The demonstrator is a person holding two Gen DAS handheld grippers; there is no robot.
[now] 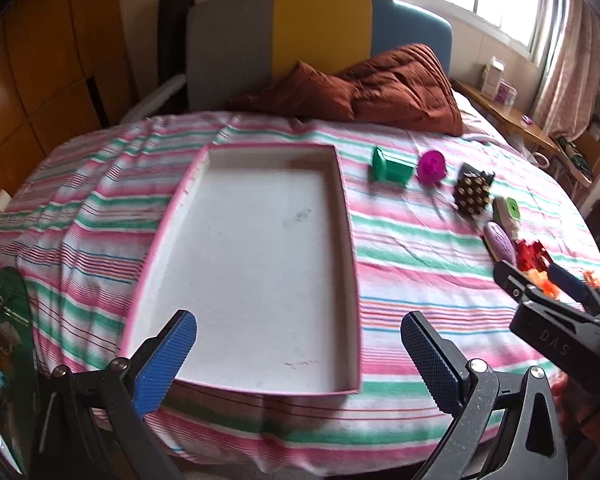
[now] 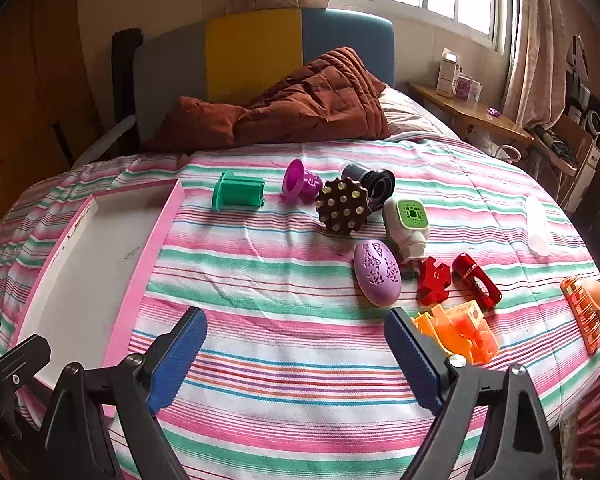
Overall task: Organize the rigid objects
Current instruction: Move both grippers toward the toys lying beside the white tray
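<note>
1. Striped pink, green and white bedding covers the bed [image 2: 284, 364], with a rust-brown quilt [image 2: 312, 108] bunched against the grey, yellow and blue headboard [image 2: 256, 48].
2. On the left of the bed lies a shallow pink-rimmed tray [image 1: 350, 240] with a white floor, nothing inside it.
3. To the tray's right, a row of small rigid objects sits on the bedding: a green spool [image 2: 238, 192], a magenta cup-shaped piece [image 2: 300, 182], a brown studded disc [image 2: 342, 206] leaning against a dark grey cylinder [image 2: 374, 182], and a white bottle with a green grille [image 2: 406, 220].
4. Nearer the camera lie a lilac egg-shaped case [image 2: 377, 272], a red puzzle-like block [image 2: 432, 280], a glossy red clip [image 2: 478, 282] and an orange plastic part [image 2: 464, 332].
5. At the far right edge rests an orange rack [image 2: 584, 318], possibly with a pale dome behind it; the fisheye warps it.
6. The left tool [image 1: 298, 360] hangs over the tray's near end, jaws spread wide and empty.
7. The right tool [image 2: 296, 354] hovers above bare bedding, jaws wide apart with nothing between them; its right finger sits just beside the orange part.
</note>
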